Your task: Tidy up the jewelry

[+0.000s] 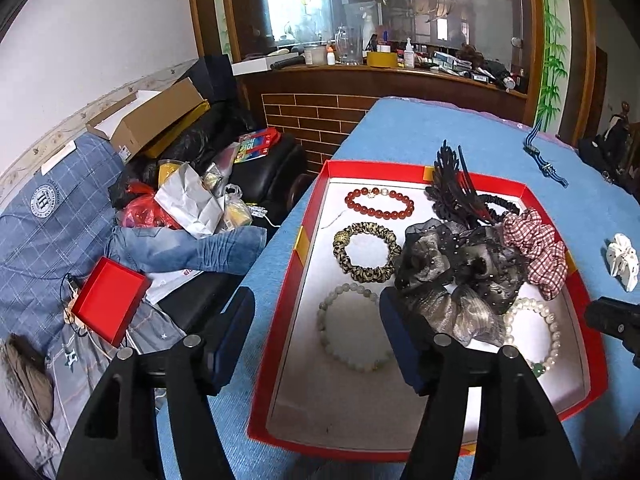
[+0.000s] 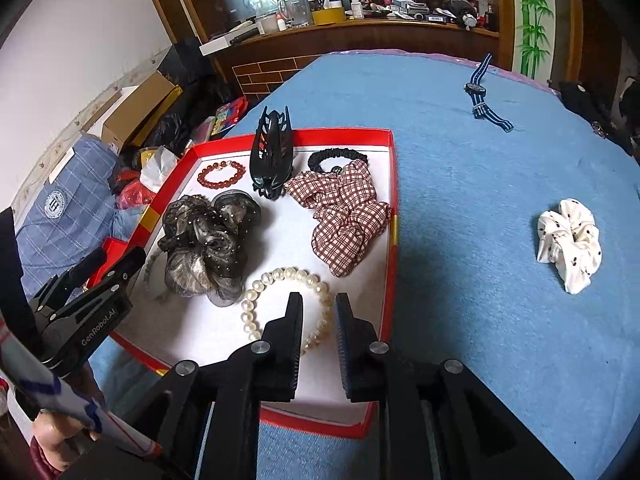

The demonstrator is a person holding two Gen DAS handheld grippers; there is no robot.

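Observation:
A red tray (image 1: 308, 216) with a white lining lies on the blue cloth. It holds a red bead bracelet (image 1: 380, 202), a leopard scrunchie (image 1: 366, 252), a pale green bead bracelet (image 1: 348, 328), a grey-black gauze scrunchie (image 2: 208, 236), a black claw clip (image 2: 270, 160), a black hair tie (image 2: 338, 156), a checked scrunchie (image 2: 344, 208) and a pearl bracelet (image 2: 276, 280). My left gripper (image 1: 316, 328) hovers open over the pale green bracelet, touching nothing. My right gripper (image 2: 320, 304) stands narrowly open just above the pearl bracelet's right side, pads not pressing it.
Outside the tray, a white dotted scrunchie (image 2: 568, 240) and a striped watch (image 2: 484, 96) lie on the blue cloth (image 2: 480, 200). Left of the table is a sofa piled with clothes, bags, a cardboard box (image 1: 152, 116) and a small red box (image 1: 108, 300). A cluttered wooden counter (image 1: 380, 76) stands behind.

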